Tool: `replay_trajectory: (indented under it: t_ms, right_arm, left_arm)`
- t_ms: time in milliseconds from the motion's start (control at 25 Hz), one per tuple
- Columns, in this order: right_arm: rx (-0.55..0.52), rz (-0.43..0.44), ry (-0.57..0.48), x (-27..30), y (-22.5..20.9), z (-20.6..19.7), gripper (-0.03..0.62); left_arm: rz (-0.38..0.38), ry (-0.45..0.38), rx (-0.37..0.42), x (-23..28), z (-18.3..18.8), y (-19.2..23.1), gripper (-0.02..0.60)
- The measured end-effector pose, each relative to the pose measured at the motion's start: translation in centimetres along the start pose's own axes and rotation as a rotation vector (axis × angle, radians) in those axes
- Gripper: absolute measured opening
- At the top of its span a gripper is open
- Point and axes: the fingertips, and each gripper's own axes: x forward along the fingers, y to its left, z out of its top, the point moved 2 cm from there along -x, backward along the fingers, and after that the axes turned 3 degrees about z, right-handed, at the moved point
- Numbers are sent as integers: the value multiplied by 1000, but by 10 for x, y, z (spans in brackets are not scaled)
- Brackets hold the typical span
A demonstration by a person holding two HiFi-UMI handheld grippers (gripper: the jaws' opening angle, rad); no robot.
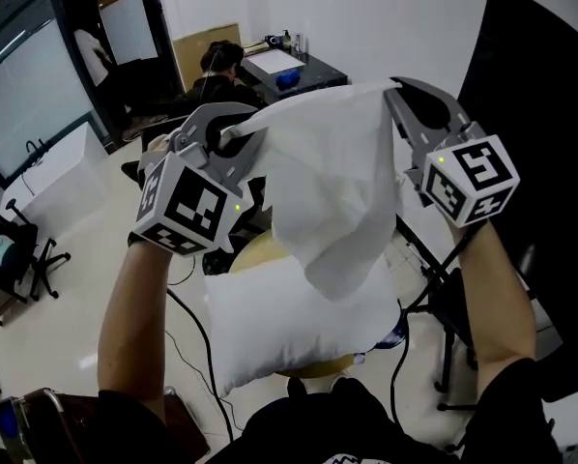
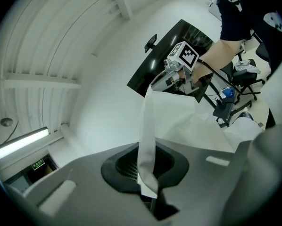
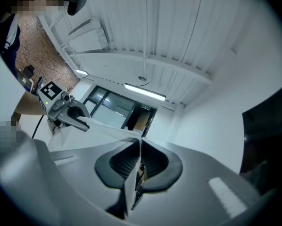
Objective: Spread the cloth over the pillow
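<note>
Your cloth hangs right in front of the pillow, so in the head view you can't see the pillow's top middle at all. The tan round thing it sits on is mostly buried underneath. Stuff on the back desk is too small to make out. The seated person there is half behind your left gripper, and your dark shirt covers the pillow's near edge.

Cloth plain white, no print; pillow the same white, over a tan tabletop. Left gripper and right gripper grey, jaws lined with black ribbed pads; their cubes carry black-and-white square markers, each with a green dot of light. Panel at right black; floor pale cream.
</note>
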Motion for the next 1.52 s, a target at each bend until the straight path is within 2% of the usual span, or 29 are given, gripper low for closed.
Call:
replay_trajectory:
  t_ms: [200,360,520,760,960,1040,1320,1440,1520]
  right_arm:
    - [-71,-17,20,26,-29,-19,14]
    - [-39,23,42,36,-39,-45,14]
    - [6,89,101,35,-25,-100,14]
    - [135,167,212,-2,29,-197,14]
    - [95,301,316,-48,96,-247,14]
    - [122,347,360,-67,123,-263,14]
    - [258,446,517,-128,203,-330,14]
    - [301,462,564,-141,222,-348,14]
    - [320,459,589,-145,229,-356,14]
  left_arm:
    - [1,12,-31,40,-16,-1,2]
    - [-30,44,-63,64,-32,-19,2]
    - [-107,110,-122,79,-68,-62,2]
    - [-225,214,-206,72,-116,-161,2]
    - [-363,295,-212,37,-151,-248,3]
    - [-414,326,-221,22,-161,-278,2]
    - [-516,408,-249,-24,-189,-358,3]
    - [-552,439,-290,-38,-194,-378,5]
    - [-564,446,-290,-41,-198,-387,10]
